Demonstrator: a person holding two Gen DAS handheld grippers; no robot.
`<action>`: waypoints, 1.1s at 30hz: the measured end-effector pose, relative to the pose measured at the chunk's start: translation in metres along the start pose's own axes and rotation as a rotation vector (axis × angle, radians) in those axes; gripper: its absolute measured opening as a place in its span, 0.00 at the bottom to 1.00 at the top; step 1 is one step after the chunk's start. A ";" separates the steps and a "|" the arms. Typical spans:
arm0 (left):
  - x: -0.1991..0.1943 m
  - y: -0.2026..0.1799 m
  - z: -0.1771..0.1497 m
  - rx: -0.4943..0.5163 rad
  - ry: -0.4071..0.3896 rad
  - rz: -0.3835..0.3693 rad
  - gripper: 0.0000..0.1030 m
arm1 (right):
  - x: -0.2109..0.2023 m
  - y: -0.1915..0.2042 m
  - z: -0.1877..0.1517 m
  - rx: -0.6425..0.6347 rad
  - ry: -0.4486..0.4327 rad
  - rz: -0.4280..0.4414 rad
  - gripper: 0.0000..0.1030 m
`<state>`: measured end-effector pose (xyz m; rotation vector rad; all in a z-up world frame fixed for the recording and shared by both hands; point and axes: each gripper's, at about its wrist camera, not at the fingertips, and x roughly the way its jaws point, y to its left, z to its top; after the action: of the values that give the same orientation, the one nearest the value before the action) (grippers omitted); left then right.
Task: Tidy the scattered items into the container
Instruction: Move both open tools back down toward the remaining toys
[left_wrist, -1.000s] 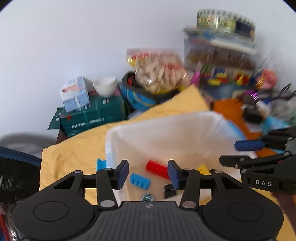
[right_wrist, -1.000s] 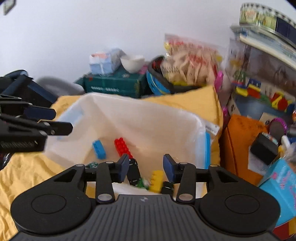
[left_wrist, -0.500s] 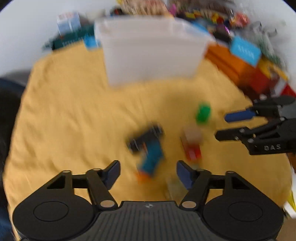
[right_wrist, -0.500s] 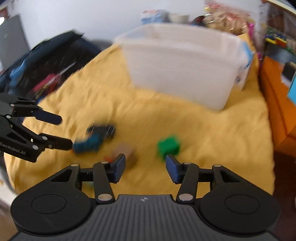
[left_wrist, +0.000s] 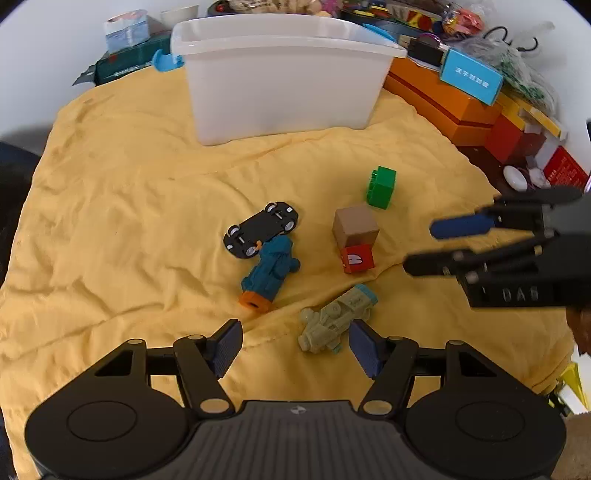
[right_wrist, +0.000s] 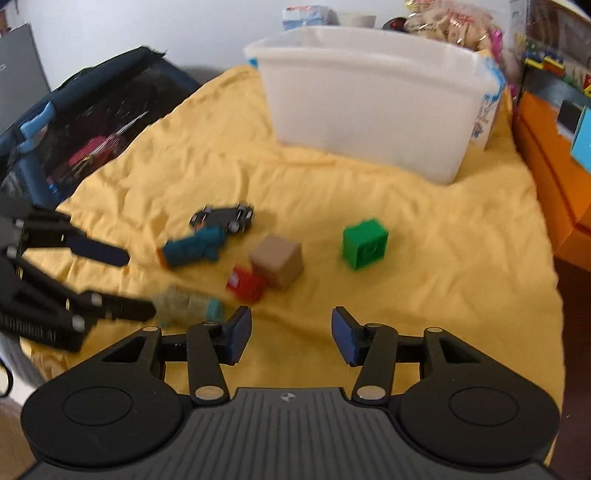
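A white plastic bin stands at the far side of a yellow cloth. Loose on the cloth lie a green block, a brown-and-red block, an upturned black toy car, a teal figure with an orange end and a pale green toy vehicle. My left gripper is open, just short of the pale green toy. My right gripper is open and empty, near the brown-and-red block.
Orange boxes and a blue carton line the right edge of the cloth. A dark open bag lies to the left. Boxes, a bowl and snack bags crowd behind the bin.
Both grippers pulled back from above the bin and lowered toward the toys on the cloth. The left gripper opened wider. The bin now sits far ahead.
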<state>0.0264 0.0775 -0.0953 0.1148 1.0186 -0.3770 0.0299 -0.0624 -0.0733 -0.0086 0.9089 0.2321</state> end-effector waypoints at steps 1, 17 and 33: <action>0.000 0.001 0.001 0.009 0.002 -0.010 0.66 | 0.001 0.001 0.002 0.014 0.000 -0.004 0.50; 0.005 0.028 0.007 0.119 -0.003 -0.147 0.66 | 0.011 0.047 0.003 0.109 0.039 -0.087 0.46; -0.001 0.033 -0.006 -0.049 -0.009 -0.085 0.66 | 0.049 0.045 0.022 -0.017 0.094 -0.040 0.30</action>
<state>0.0329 0.1106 -0.1001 0.0253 1.0250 -0.4288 0.0674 -0.0061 -0.0941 -0.0539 0.9993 0.2037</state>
